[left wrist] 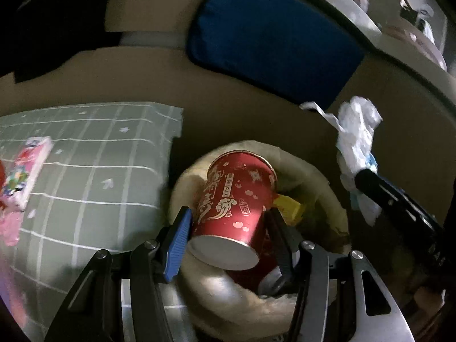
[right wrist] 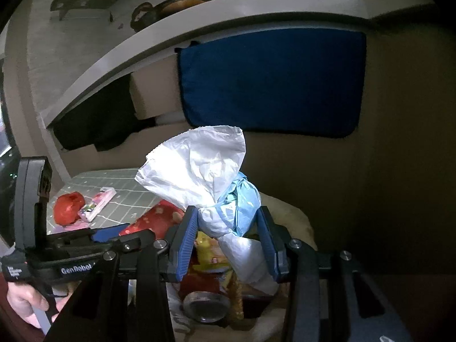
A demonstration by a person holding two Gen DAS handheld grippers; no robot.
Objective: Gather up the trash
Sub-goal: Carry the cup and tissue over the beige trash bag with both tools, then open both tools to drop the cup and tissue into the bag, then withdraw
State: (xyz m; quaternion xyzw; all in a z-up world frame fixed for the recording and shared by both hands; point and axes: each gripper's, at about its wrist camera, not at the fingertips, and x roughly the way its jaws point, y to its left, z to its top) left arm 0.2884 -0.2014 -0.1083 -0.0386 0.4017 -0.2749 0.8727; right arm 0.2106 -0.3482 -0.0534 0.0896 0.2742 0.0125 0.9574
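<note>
A red paper cup [left wrist: 236, 193] with gold print lies tilted, bottom toward the camera, with my left gripper [left wrist: 228, 213] shut on its sides. It hangs over a cream-lined bin [left wrist: 313, 168]. The bin holds a yellow wrapper [left wrist: 289, 208] and a metal can [right wrist: 203, 307]. In the right wrist view my right gripper [right wrist: 228, 222] is shut on a crumpled white and pale blue wad [right wrist: 205, 165], above the same bin [right wrist: 296, 213]. The cup [right wrist: 154, 219] shows just left of it. From the left wrist view the wad [left wrist: 356, 131] sits at the right, beyond the bin's rim.
A green checked cloth [left wrist: 99, 171] covers the surface left of the bin, with a tissue pack [left wrist: 25, 171] and a red crumpled ball [right wrist: 68, 208] on it. A blue cushion [left wrist: 270, 37] leans against the brown back behind. A person's hand [right wrist: 22, 305] grips the left tool.
</note>
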